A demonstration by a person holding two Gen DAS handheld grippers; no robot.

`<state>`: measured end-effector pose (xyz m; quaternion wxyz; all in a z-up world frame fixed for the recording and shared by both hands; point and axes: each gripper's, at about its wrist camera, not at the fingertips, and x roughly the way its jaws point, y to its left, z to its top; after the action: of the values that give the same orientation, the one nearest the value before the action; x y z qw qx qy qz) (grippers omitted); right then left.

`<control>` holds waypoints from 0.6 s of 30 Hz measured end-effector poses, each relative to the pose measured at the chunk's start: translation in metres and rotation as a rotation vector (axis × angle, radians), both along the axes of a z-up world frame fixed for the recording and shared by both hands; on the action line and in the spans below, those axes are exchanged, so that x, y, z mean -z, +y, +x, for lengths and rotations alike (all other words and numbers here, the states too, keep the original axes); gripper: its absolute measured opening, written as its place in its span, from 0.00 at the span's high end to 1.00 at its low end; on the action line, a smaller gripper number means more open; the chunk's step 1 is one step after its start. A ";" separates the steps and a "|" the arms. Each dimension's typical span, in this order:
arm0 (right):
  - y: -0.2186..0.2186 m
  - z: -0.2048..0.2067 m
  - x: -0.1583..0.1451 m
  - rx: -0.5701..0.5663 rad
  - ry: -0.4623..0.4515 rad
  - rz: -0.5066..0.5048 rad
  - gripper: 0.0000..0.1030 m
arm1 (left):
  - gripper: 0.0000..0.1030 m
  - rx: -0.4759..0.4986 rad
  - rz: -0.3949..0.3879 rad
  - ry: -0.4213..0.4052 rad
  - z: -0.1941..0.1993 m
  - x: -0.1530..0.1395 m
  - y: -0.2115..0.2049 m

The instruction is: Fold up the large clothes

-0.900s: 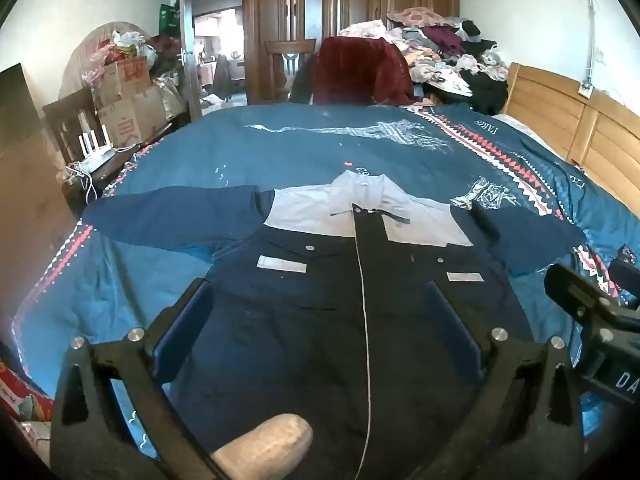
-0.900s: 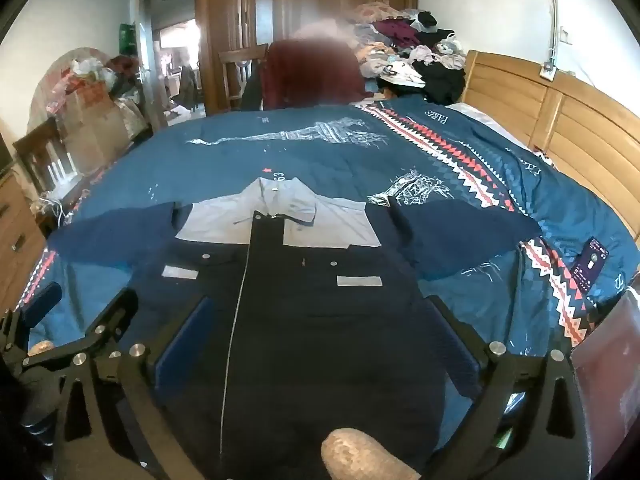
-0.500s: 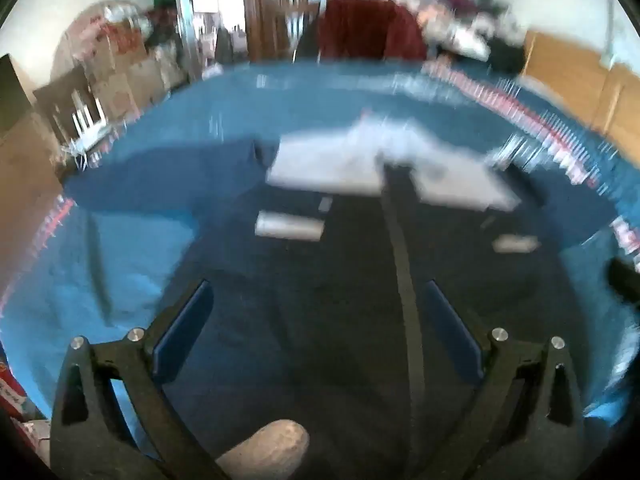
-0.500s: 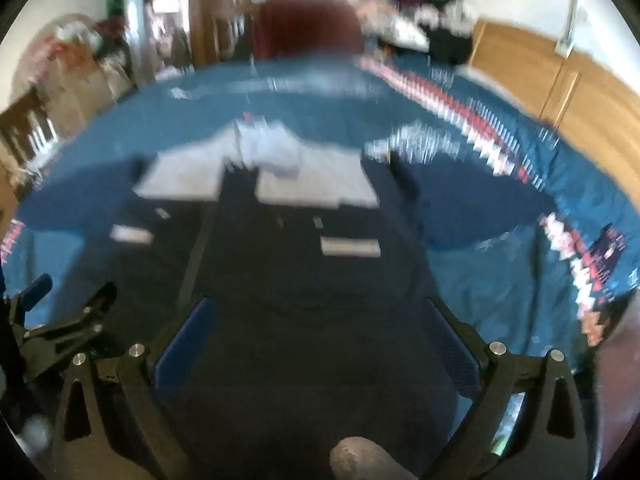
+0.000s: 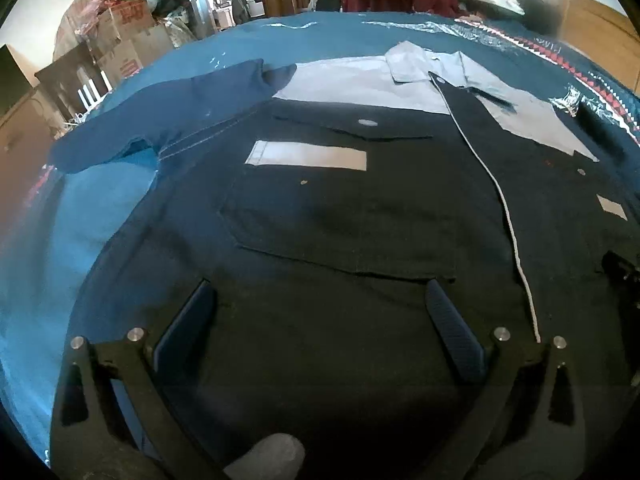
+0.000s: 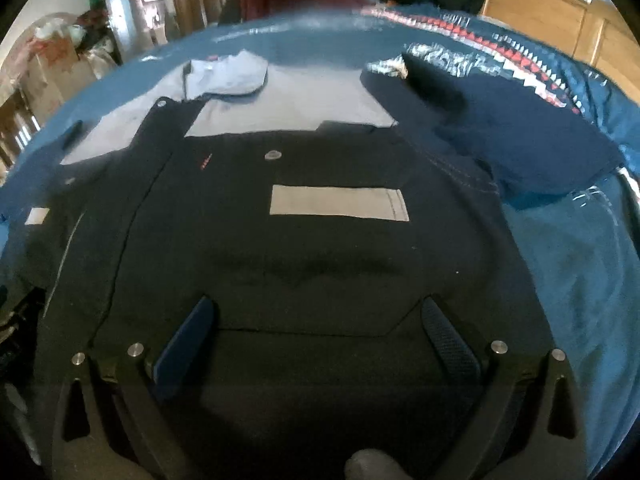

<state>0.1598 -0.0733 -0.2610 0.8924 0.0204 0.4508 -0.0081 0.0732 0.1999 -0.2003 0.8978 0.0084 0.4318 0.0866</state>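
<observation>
I find the jacket [image 5: 360, 216] spread face-up and flat on the blue bedspread [image 5: 92, 216], collar at the far end, both sleeves extended sideways. The left sleeve [image 5: 160, 120] lies toward the cardboard boxes [image 5: 128, 44]; the right sleeve [image 6: 512, 136] lies toward the wooden headboard [image 6: 560, 24].

The left gripper [image 5: 320, 320] sits low over the left chest panel, its jaws spread wide with nothing between them. The right gripper [image 6: 316, 328] sits likewise over the right chest panel, just below the grey patch [image 6: 340, 204], also wide apart and empty. I cannot tell whether either pair of fingertips touches the cloth.

In my judgement no fold is yet made; the step in hand is securing a first hold. To do it well, I would send each tong outward to its own side seam or shoulder instead of pinching mid-panel, where only the top layer would lift. I would take both layers in each bite, close together, and keep the two lifts level so the front placket [image 5: 504, 200] stays straight and the body does not skew on the bedspread.
</observation>
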 end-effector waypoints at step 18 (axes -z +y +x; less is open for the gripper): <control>0.005 -0.009 -0.005 0.015 -0.046 0.009 0.00 | 0.00 -0.007 -0.010 -0.014 0.021 0.005 0.001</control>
<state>0.1512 -0.0679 -0.2557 0.9023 0.0278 0.4300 -0.0122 0.0946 0.2013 -0.2054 0.9005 0.0016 0.4260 0.0876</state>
